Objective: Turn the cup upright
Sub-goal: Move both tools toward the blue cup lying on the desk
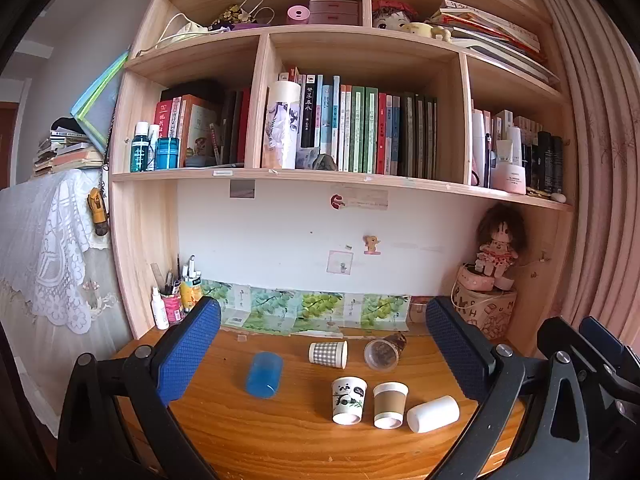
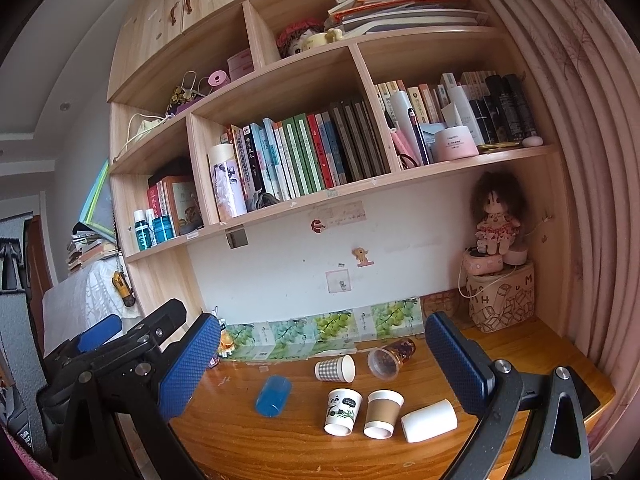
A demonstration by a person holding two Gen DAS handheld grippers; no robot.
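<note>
Several cups lie on their sides on the wooden desk (image 1: pixel 280 440): a blue plastic cup (image 1: pixel 264 374), a grey checked paper cup (image 1: pixel 328 354), a clear cup with dark contents (image 1: pixel 383 353), a panda paper cup (image 1: pixel 349 399), a brown-sleeved paper cup (image 1: pixel 389 404) and a white cup (image 1: pixel 433 413). They also show in the right wrist view, with the blue cup (image 2: pixel 273 395), panda cup (image 2: pixel 342 411) and white cup (image 2: pixel 429 420). My left gripper (image 1: pixel 322 354) is open and empty above the desk. My right gripper (image 2: pixel 322 364) is open and empty, held back from the cups.
A bookshelf (image 1: pixel 340 176) full of books stands over the desk. A pen holder with bottles (image 1: pixel 172 304) sits at the back left. A doll on a printed box (image 1: pixel 490 304) sits at the back right. A pink curtain (image 1: pixel 600 200) hangs on the right.
</note>
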